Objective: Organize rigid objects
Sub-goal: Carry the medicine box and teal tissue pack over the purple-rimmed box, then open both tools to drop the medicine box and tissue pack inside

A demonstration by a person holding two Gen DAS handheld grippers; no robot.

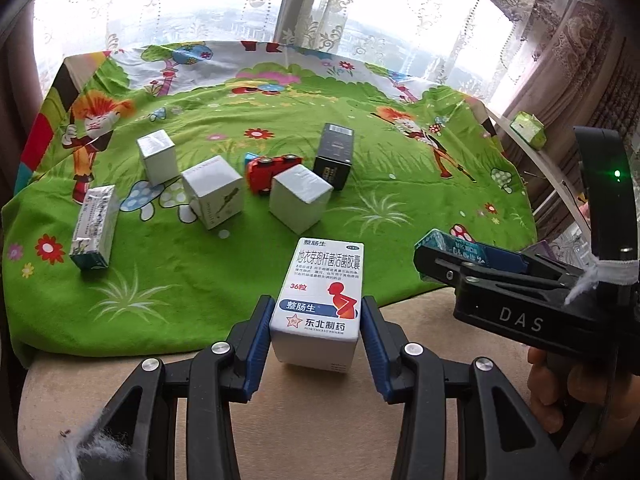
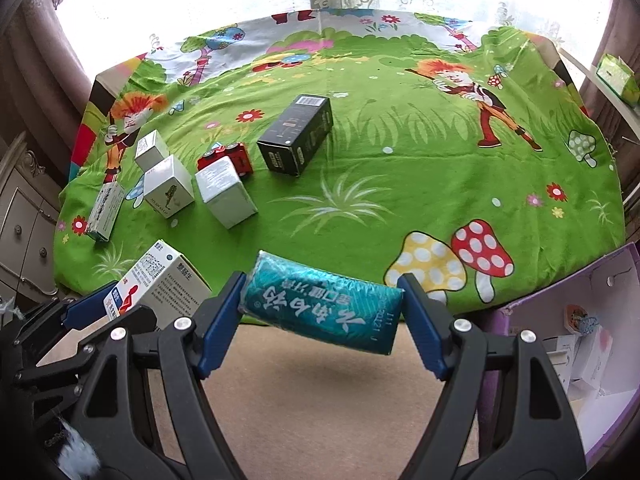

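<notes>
My left gripper (image 1: 316, 312) is shut on a white medicine box (image 1: 320, 296) with a red figure, held above the table's near edge; the box also shows in the right wrist view (image 2: 160, 284). My right gripper (image 2: 320, 304) is shut on a teal box (image 2: 320, 304) with white characters, held crosswise; the gripper shows in the left wrist view (image 1: 472, 268). On the green cartoon cloth (image 2: 400, 160) lie three white boxes (image 1: 212, 192) (image 1: 300, 196) (image 1: 157, 156), a narrow white box (image 1: 94, 228), a black box (image 1: 334, 156) and a red toy car (image 1: 268, 172).
A purple open box (image 2: 580, 340) holding small white cartons stands at the lower right. A green packet (image 2: 618, 76) sits on a side ledge. Beige tabletop (image 2: 320, 380) shows below the cloth. A cabinet (image 2: 24, 216) stands left; curtains and a window lie behind.
</notes>
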